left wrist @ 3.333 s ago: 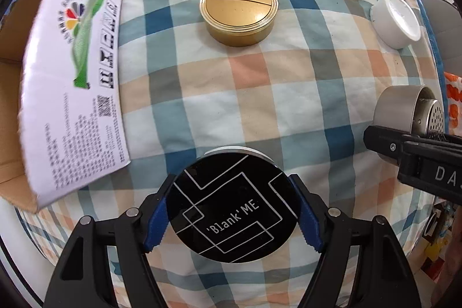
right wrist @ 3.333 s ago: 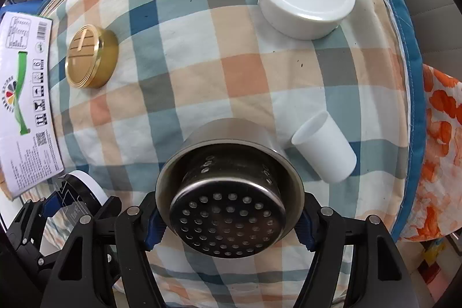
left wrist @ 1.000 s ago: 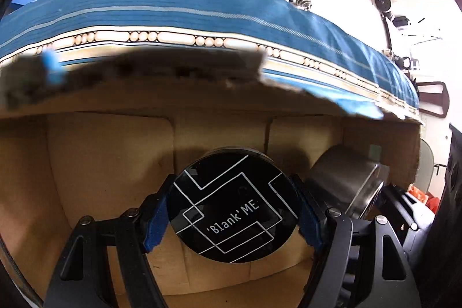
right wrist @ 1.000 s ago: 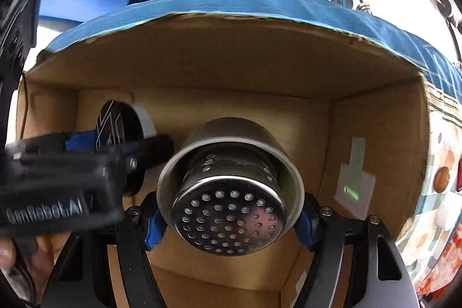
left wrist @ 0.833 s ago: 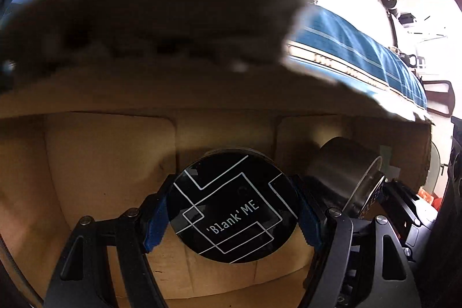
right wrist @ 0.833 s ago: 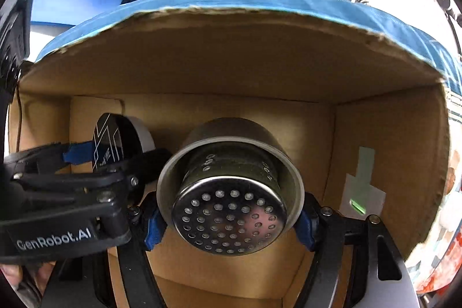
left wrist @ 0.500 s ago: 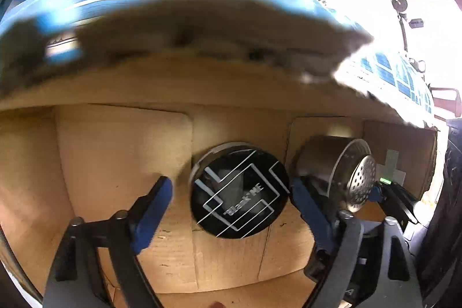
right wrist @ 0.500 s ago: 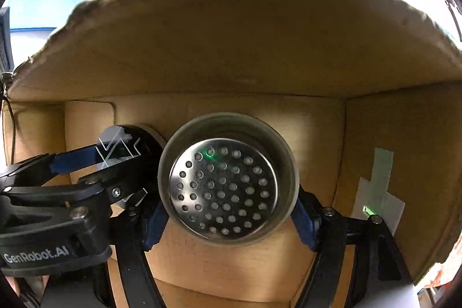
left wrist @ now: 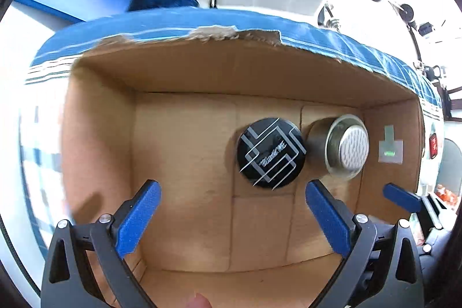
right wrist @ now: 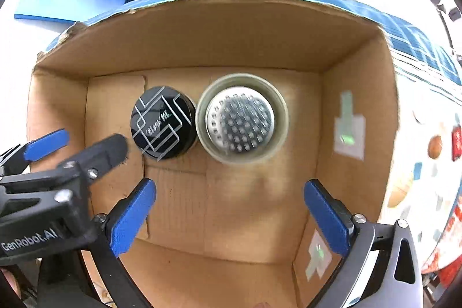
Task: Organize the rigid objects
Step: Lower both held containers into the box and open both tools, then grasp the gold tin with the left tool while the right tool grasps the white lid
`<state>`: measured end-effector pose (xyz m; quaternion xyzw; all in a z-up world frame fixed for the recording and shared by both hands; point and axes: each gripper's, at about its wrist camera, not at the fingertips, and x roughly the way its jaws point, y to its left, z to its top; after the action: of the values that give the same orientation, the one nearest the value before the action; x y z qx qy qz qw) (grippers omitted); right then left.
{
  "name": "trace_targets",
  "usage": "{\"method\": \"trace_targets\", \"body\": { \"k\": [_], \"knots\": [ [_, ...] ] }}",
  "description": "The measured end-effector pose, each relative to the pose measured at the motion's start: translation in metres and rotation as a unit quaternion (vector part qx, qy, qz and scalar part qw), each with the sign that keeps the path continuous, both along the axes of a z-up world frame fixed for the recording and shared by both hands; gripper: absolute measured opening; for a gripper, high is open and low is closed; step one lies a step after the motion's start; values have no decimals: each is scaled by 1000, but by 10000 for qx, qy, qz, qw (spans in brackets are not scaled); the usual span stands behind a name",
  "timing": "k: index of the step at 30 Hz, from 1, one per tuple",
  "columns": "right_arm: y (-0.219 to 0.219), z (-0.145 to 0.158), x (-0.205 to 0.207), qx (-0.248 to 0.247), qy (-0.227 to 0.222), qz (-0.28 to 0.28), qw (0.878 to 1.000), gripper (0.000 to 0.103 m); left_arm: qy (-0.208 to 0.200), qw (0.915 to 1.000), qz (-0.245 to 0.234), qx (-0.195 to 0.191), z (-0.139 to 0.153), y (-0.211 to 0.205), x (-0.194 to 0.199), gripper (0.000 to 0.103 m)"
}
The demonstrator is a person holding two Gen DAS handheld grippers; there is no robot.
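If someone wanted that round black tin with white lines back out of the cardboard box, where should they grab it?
Probably from straight above, across the rim of the round black tin with white lines. It lies flat, lid up, and the perforated steel cup crowds one side, so pinch across the free sides.

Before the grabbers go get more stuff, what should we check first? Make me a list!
1. Black round tin lies on the floor of the cardboard box: ok.
2. Metal cup with the holes is in the box beside the tin: ok. Whether the two touch: cannot tell.
3. Left gripper has let go; its jaws are opening with nothing between them: ok.
4. Right gripper has let go; its jaws are opening and hold nothing: ok.
5. The grippers are apart from each other, the left one beside the tin in the right camera's view: ok.
6. Things waiting outside on the checked cloth: cannot tell, only a blurry edge shows.
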<state>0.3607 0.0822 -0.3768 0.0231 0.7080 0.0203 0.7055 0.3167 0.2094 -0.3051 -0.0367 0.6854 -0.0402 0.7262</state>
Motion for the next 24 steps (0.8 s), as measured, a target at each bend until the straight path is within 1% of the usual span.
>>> {"method": "trace_targets", "body": {
  "k": [1,3,4,5,6,8,9,10,12,13,15,16,22,24],
  "knots": [
    [0,5,-6,-41,-57,-11,10000,103,-89,10000,6,6,8,2,-11,103],
    [0,14,-17,-66,-131,-123,9998,103,-144,9999,38,-47,20,12,-23,103],
    [1,20,-24,-57,-201,-89,9997,103,-204,9998,6,-85,27,19,-30,103],
    [3,26,-27,-143,-284,-17,9995,103,-308,9995,-52,-32,36,24,-39,103],
    [8,33,-33,-199,-380,8,9991,103,-349,9994,-69,35,39,19,-30,103],
    [15,42,-37,-183,-488,77,9986,103,-401,9991,-131,-50,53,16,-41,103],
    [13,49,-42,-182,-528,46,9984,103,-407,9991,-129,-72,58,13,-35,103],
    [12,54,-47,-155,-562,45,9983,103,-448,9989,-144,-32,60,4,-35,103],
    [12,66,-51,-210,-681,39,9974,103,-632,9978,-167,82,76,4,-40,103],
    [13,71,-54,-207,-759,24,9969,103,-657,9976,-156,120,72,-4,-31,103],
    [13,82,-61,-164,-858,9,9962,103,-767,9970,-125,64,78,1,-35,103],
    [13,88,-66,-156,-903,3,9958,103,-800,9967,-94,77,72,-1,-22,103],
    [10,123,-88,41,-1160,33,9932,103,-1129,9935,-80,96,102,4,-37,103],
    [11,132,-95,100,-1239,65,9922,103,-1218,9923,-118,162,112,2,-46,103]
  ]
}}
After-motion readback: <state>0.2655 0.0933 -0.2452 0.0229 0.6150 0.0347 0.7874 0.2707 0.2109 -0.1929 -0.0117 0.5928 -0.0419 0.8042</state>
